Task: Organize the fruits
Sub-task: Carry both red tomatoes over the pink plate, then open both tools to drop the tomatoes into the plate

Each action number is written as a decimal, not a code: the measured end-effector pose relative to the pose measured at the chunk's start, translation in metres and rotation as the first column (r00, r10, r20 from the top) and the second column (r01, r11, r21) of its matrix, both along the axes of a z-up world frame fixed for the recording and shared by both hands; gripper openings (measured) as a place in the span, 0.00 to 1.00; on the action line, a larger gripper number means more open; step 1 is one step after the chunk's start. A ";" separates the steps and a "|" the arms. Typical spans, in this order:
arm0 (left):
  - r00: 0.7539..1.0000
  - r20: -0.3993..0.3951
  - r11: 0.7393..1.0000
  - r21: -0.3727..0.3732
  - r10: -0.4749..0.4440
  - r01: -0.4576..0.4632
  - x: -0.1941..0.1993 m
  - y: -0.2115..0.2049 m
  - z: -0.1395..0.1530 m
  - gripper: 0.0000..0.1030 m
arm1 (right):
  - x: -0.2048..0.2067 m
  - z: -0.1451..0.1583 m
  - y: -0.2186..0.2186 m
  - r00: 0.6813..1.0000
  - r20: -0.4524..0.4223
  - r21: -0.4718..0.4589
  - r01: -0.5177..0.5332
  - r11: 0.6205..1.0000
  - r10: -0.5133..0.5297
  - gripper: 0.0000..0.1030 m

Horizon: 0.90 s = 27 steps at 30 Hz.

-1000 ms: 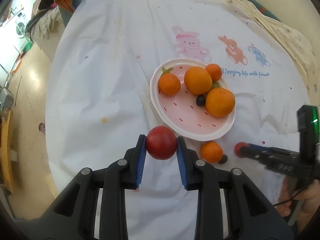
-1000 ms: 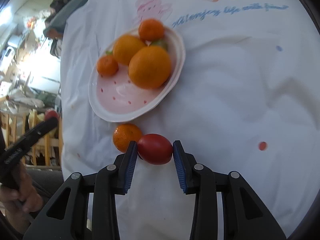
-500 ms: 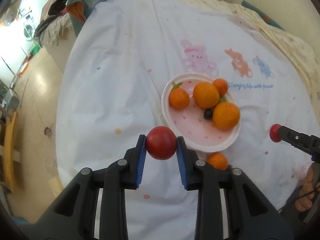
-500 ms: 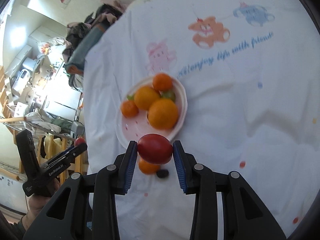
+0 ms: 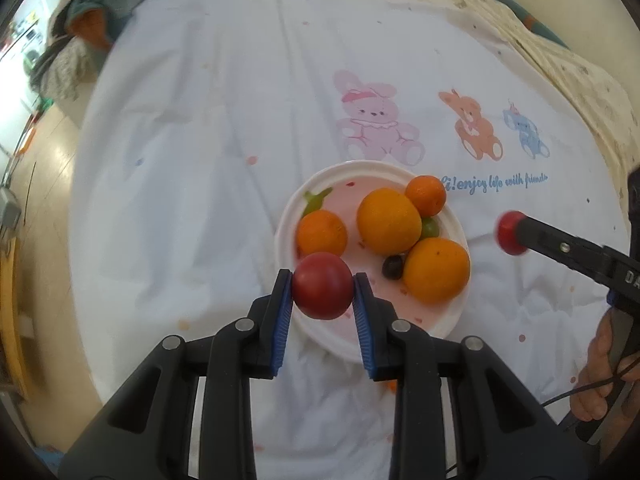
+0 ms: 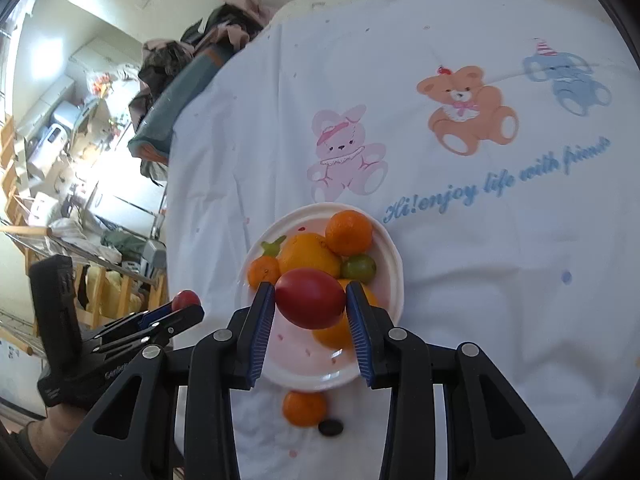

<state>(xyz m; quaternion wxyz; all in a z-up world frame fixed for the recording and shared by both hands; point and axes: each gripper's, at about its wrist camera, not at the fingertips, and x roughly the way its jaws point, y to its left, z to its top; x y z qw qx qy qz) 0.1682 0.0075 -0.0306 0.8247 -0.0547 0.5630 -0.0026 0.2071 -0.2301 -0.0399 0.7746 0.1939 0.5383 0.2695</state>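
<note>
While each pair of tongs grips a red fruit, the left tongs [image 5: 322, 286] hold theirs [image 5: 322, 285] over the plate's [image 5: 288, 216] near rim. The right tongs [image 6: 310, 300] hold a tomato [image 6: 310, 303] above the plate's oranges [image 6: 308, 256]; one orange [image 6: 305, 408] lies on the bench just off the plate.

Bright daylight, fisheye-warped edges, slight blur

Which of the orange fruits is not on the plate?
The small orange lying on the white cloth just outside the near rim of the plate, beside a dark grape. The other four orange fruits all sit on the plate.
</note>
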 end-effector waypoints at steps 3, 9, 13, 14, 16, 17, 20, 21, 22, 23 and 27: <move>0.999 -0.027 1.000 0.002 -0.017 0.017 0.012 -0.007 -0.017 0.25 | 0.014 -0.013 0.009 1.000 -0.018 -0.019 -0.015 1.000 0.014 0.37; 0.996 -0.072 0.999 -0.023 -0.043 0.042 0.019 -0.018 -0.047 0.25 | 0.031 -0.037 0.019 0.998 -0.054 -0.081 -0.031 0.996 0.027 0.37; 0.994 -0.078 0.998 -0.013 -0.070 0.069 0.024 -0.026 -0.056 0.25 | 0.034 -0.046 0.020 0.997 -0.068 -0.094 -0.035 0.995 0.029 0.38; 0.994 -0.080 0.997 -0.015 -0.071 0.070 0.025 -0.026 -0.057 0.25 | 0.034 -0.048 0.020 0.997 -0.069 -0.102 -0.036 0.994 0.029 0.38; 0.994 -0.087 0.997 -0.029 -0.073 0.071 0.028 -0.027 -0.060 0.25 | 0.034 -0.051 0.019 0.997 -0.073 -0.107 -0.031 0.994 0.023 0.38; 0.993 -0.089 0.997 -0.031 -0.075 0.072 0.028 -0.026 -0.061 0.25 | 0.034 -0.052 0.018 0.997 -0.074 -0.107 -0.026 0.994 0.018 0.39; 0.993 -0.088 0.996 -0.041 -0.079 0.076 0.029 -0.027 -0.063 0.26 | 0.035 -0.055 0.014 0.996 -0.091 -0.099 -0.005 0.995 -0.004 0.40; 0.992 -0.091 0.996 -0.033 -0.083 0.080 0.029 -0.029 -0.065 0.26 | 0.035 -0.056 0.012 0.996 -0.094 -0.093 0.002 0.996 -0.011 0.40; 0.991 -0.096 0.996 -0.015 -0.088 0.087 0.029 -0.030 -0.066 0.26 | 0.035 -0.057 0.010 0.995 -0.100 -0.087 0.007 0.996 -0.015 0.40; 0.991 -0.095 0.995 -0.001 -0.096 0.097 0.030 -0.032 -0.066 0.26 | 0.036 -0.058 0.009 0.994 -0.106 -0.086 0.010 0.996 -0.019 0.40; 0.990 -0.093 0.994 -0.002 -0.110 0.110 0.029 -0.033 -0.064 0.33 | 0.036 -0.057 0.012 0.995 -0.098 -0.105 0.006 0.994 -0.016 0.41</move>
